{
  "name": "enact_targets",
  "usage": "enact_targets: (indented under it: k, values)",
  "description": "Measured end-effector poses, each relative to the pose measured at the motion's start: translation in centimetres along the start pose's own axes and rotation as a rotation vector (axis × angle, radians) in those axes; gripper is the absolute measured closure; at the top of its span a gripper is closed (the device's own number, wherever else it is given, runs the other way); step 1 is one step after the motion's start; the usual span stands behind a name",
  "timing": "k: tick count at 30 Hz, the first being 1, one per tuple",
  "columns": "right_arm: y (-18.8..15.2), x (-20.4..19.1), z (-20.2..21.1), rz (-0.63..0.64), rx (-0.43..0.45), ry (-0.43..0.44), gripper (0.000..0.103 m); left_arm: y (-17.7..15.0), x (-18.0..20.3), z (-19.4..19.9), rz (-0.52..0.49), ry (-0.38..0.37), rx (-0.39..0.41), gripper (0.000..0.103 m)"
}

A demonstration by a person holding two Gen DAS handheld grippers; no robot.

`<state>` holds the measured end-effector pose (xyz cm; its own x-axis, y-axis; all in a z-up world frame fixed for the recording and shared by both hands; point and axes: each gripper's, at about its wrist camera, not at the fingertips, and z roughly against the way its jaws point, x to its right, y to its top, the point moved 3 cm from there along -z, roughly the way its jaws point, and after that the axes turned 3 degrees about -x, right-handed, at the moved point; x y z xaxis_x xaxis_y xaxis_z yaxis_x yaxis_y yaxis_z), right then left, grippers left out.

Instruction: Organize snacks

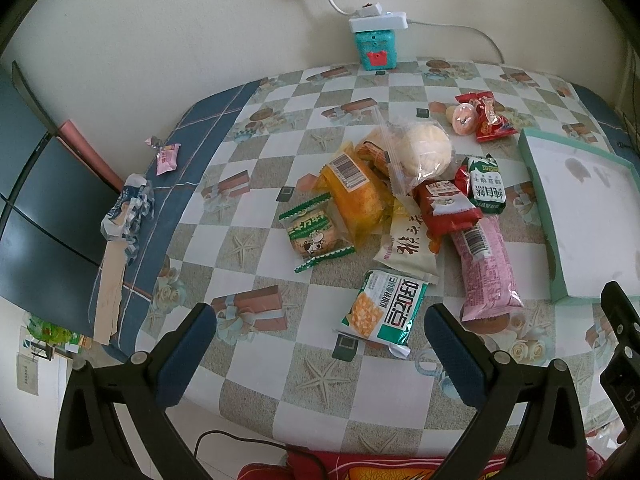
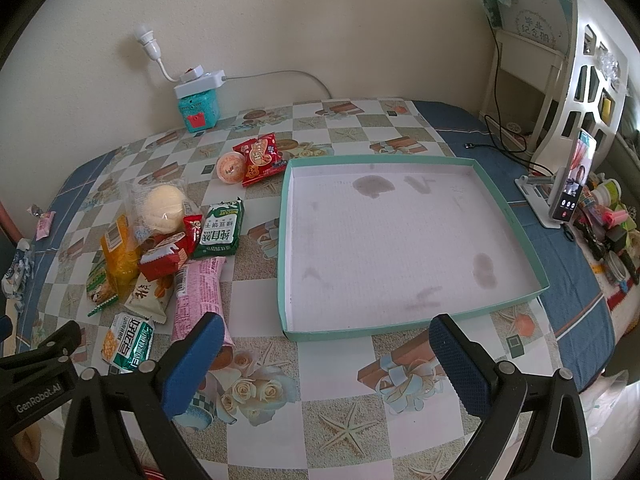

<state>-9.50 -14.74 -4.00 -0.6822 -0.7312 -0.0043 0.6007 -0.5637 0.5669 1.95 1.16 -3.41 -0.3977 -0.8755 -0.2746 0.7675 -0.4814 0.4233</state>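
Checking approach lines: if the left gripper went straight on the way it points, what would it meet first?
Probably the green and white cracker packet, lying just ahead between the open left gripper fingers, at the pile's near edge; depth is uncertain.

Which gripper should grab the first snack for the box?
Probably left. The left gripper, open and empty, looks straight at the green-and-white cracker packet at the pile's near edge. The right gripper, also open, faces the teal box, with the pile off to its left.
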Motion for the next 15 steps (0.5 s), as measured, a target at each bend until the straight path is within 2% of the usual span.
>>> enact_targets:
  k: [7,15]
  values:
    - [-0.1,-0.3,-0.1,0.013,-0.005,0.005,0.0,0.1,0.1,-0.3,0.004,-0.017,-0.023,0.0]
    - [0.1,-2.2,-1.5,0.056,-0.048,0.054,0.0,0.8,-1.3,-1.6,0.059,-0.098,-0.077,0.0]
